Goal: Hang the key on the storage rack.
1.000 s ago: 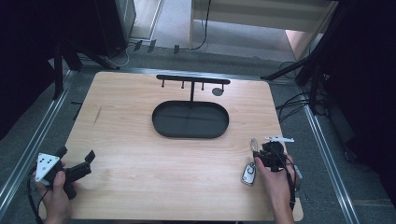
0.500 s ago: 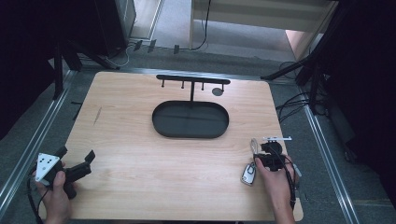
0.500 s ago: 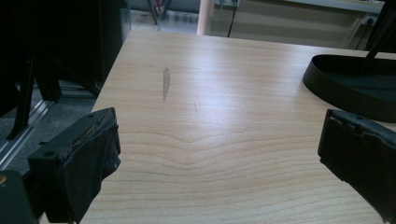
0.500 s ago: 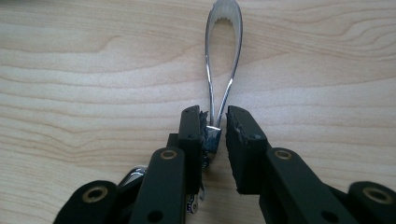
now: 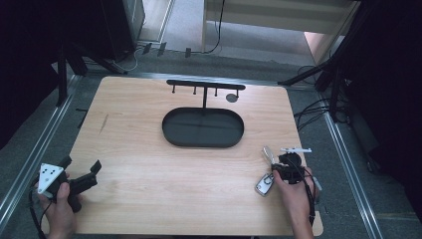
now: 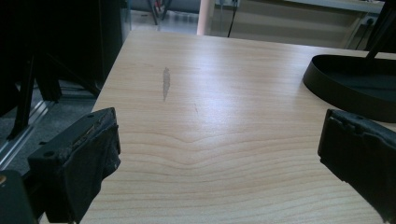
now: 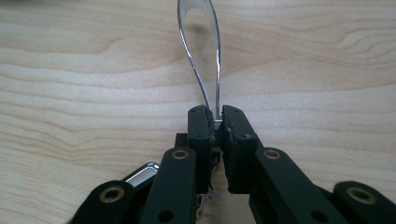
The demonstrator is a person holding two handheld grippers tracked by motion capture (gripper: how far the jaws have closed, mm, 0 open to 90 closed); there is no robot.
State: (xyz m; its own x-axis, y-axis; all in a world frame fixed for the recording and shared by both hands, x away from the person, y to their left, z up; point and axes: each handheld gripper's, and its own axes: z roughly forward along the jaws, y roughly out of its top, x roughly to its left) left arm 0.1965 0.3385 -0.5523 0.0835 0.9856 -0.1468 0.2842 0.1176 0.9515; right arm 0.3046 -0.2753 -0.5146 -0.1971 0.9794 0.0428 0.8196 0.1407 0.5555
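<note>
- Little has shifted since the earlier frames: the right gripper (image 5: 284, 167) has drawn slightly toward the person's edge of the table (image 5: 149, 129), and the key fob (image 5: 263, 184) has come along with it, lying on the wood just beside the right hand (image 5: 294, 191).
- Nothing else differs — the left gripper (image 5: 79, 172) sits in the same spot at the near left corner, and the black stand (image 5: 204, 127) keeps its place at mid-table.
- In the right gripper view the jaws are pressed together on the base of a silver metal loop (image 7: 201, 56), which runs straight out ahead of the gripper (image 7: 214, 122); its long axis lines up with the jaws and points away from the hand.
- In the high view the loop (image 5: 268, 153) slants toward the stand's oval tray, with the fob trailing behind on the person's side.
- The right hand is by far the nearer one to the fob; the left is well apart from it.
- In the left gripper view the jaws stand wide apart with bare wood between them, and the tray's rim (image 6: 327, 88) shows ahead to one side.
- My guess is that the loop is meant for one of the pegs on the stand's crossbar (image 5: 205, 83), which lies forward and to the left of the clamped loop.
</note>
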